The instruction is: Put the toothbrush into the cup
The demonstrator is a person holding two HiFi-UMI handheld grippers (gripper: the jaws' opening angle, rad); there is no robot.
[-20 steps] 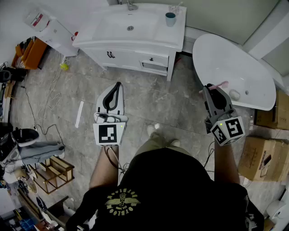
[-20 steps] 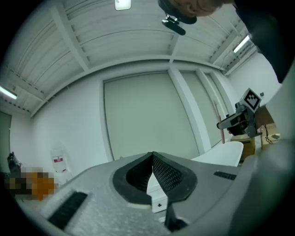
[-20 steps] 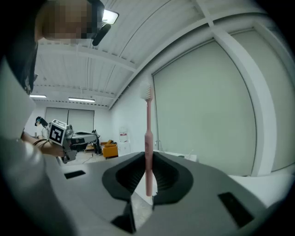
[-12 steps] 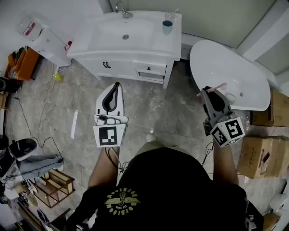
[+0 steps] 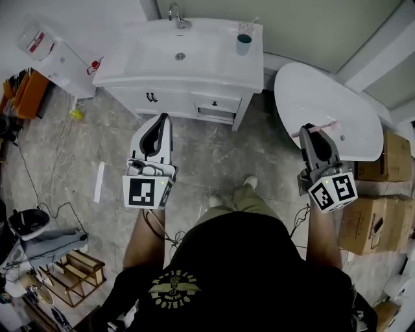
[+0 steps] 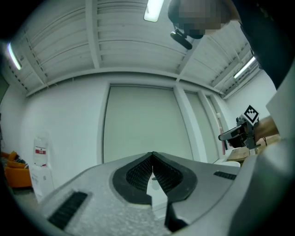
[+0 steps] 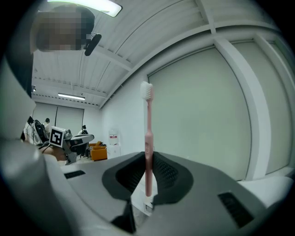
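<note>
A pink toothbrush (image 5: 316, 129) with a white head is held crosswise in my right gripper (image 5: 310, 128), which is shut on its handle. In the right gripper view the toothbrush (image 7: 148, 133) stands upright between the pads, bristles at the top. The teal cup (image 5: 244, 43) stands on the back right corner of the white vanity (image 5: 214, 61), far ahead of both grippers. My left gripper (image 5: 162, 119) is shut with nothing in it, held out over the floor before the vanity; its tips (image 6: 152, 155) meet.
A faucet (image 5: 175, 11) and a sink bowl (image 5: 180, 56) are on the vanity. A white oval tub (image 5: 337, 97) lies at the right under the right gripper. Cardboard boxes (image 5: 373, 224) stand at the far right, with clutter and cables (image 5: 39, 194) at the left.
The right gripper with the toothbrush has drifted right, further over the tub. The left gripper has shifted slightly left. A foot has stepped forward.
</note>
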